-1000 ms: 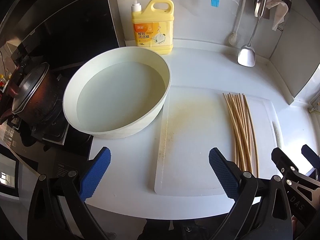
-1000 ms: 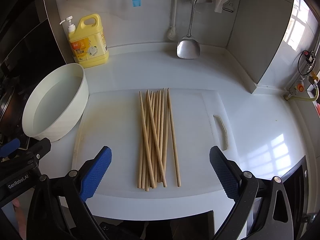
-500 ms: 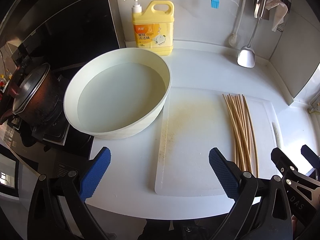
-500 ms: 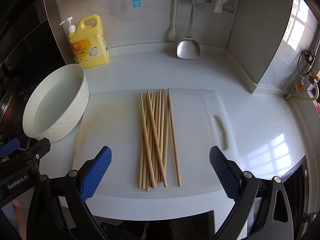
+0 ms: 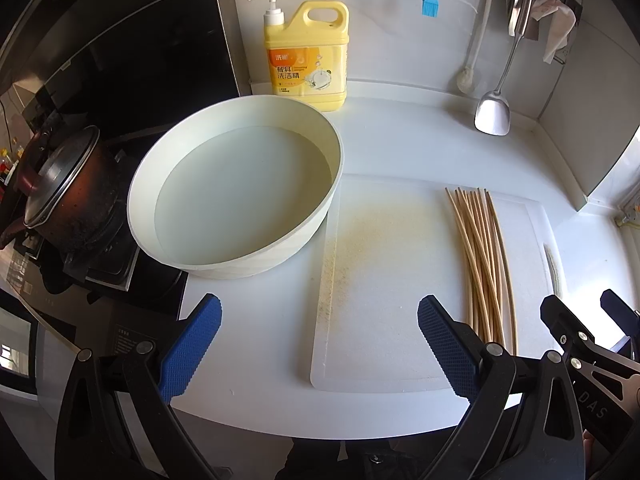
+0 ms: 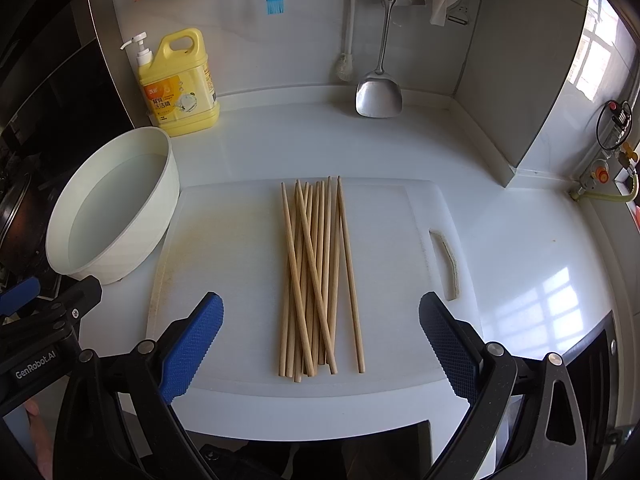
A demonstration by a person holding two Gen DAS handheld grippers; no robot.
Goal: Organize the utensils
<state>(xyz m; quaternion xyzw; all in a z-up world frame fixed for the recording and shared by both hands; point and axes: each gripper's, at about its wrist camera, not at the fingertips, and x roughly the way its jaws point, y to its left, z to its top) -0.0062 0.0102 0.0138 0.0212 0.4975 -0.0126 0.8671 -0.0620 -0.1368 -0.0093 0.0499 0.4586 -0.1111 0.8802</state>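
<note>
Several wooden chopsticks point(image 6: 316, 276) lie in a loose, partly crossed pile on a white cutting board point(image 6: 224, 264). My right gripper point(image 6: 320, 344) hovers open above the board's near edge, its blue pads either side of the pile's near ends, touching nothing. In the left wrist view the chopsticks point(image 5: 482, 256) lie on the right part of the board point(image 5: 380, 280). My left gripper point(image 5: 318, 344) is open over the counter's front, between the basin and the chopsticks. It holds nothing.
A white basin point(image 5: 236, 192) of water stands left of the board. Behind it is a yellow detergent bottle point(image 5: 306, 56). A steel spatula point(image 6: 379, 92), a brush and a blue silicone brush point(image 6: 275, 3) hang on the back wall. A pot point(image 5: 64, 196) sits on the stove at left.
Both grippers have drifted slightly; the scene sits a touch lower in each view. Nothing was picked up or moved.
</note>
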